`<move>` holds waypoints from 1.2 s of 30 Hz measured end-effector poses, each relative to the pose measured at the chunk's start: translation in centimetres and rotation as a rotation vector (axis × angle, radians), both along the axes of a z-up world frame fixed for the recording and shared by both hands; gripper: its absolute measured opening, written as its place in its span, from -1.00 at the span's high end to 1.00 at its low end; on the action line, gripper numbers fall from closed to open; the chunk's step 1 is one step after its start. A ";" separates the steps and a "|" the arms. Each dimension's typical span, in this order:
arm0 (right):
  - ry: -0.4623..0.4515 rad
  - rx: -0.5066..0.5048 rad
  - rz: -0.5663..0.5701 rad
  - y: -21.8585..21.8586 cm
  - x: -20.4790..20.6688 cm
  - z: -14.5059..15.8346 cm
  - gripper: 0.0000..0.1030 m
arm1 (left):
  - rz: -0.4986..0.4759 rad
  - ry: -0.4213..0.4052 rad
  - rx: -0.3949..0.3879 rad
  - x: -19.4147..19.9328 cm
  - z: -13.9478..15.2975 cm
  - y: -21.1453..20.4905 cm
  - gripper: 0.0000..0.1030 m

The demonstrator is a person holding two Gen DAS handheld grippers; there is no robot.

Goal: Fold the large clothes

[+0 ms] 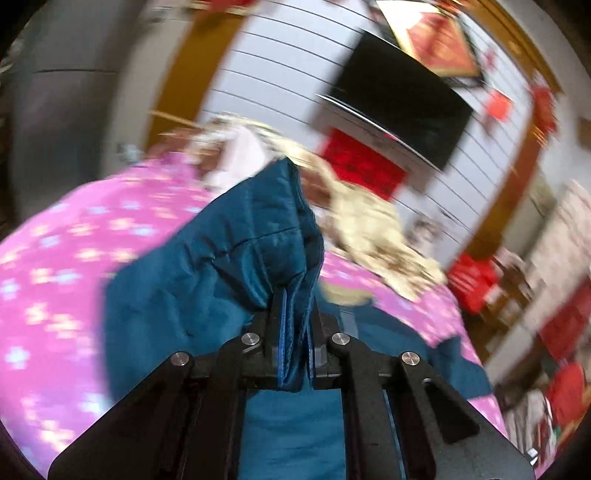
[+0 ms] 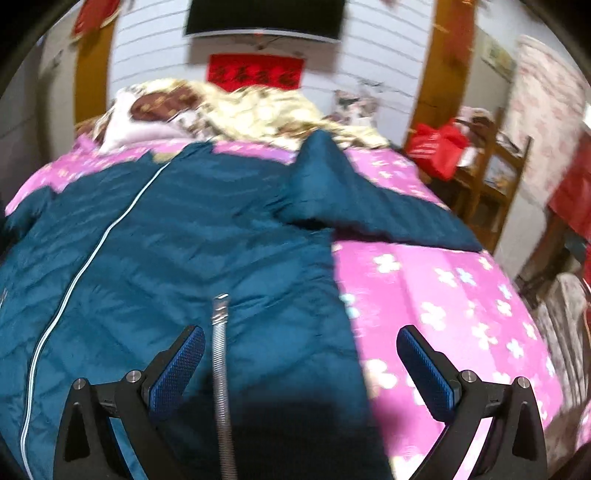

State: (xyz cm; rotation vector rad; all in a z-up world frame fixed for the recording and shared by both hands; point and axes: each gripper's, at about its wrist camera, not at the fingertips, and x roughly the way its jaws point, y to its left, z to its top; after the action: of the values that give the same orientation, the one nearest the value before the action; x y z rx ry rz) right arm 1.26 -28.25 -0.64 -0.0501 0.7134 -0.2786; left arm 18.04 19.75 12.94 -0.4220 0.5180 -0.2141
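Note:
A teal quilted jacket [image 2: 177, 236] lies spread on a pink flowered bedsheet [image 2: 443, 295], its white zip line running down the left. One sleeve [image 2: 351, 192] stretches to the right over the sheet. My left gripper [image 1: 295, 295] is shut on a fold of the jacket [image 1: 229, 251] and holds it raised above the bed. My right gripper [image 2: 301, 336] is open and empty, hovering over the jacket's right edge. A metal spring rod [image 2: 221, 362] sticks up between its fingers.
A cream and brown quilt [image 2: 251, 107] and a pale pillow [image 2: 129, 129] lie at the bed's head. A black TV [image 2: 266, 16] hangs on the wall. A wooden shelf with a red bag [image 2: 439, 147] stands at the right of the bed.

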 end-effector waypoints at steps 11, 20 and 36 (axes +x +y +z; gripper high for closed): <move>-0.004 0.167 -0.102 -4.8 -1.3 0.2 -1.00 | -0.278 0.061 -0.026 5.8 -1.2 -17.7 0.87; -0.004 0.219 -0.087 -5.4 -1.5 -0.2 -1.00 | -0.300 0.156 0.004 8.8 -6.8 -23.7 0.87; -0.004 0.283 -0.067 -6.0 -1.3 -0.4 -1.00 | -0.495 0.231 -0.028 8.4 -12.2 -32.9 0.87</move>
State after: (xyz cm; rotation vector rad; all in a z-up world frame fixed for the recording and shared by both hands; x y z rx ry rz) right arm -0.09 -34.25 -1.06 0.2440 0.7462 -0.2395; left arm 26.44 -13.14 0.71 -0.3414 0.8443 -0.6545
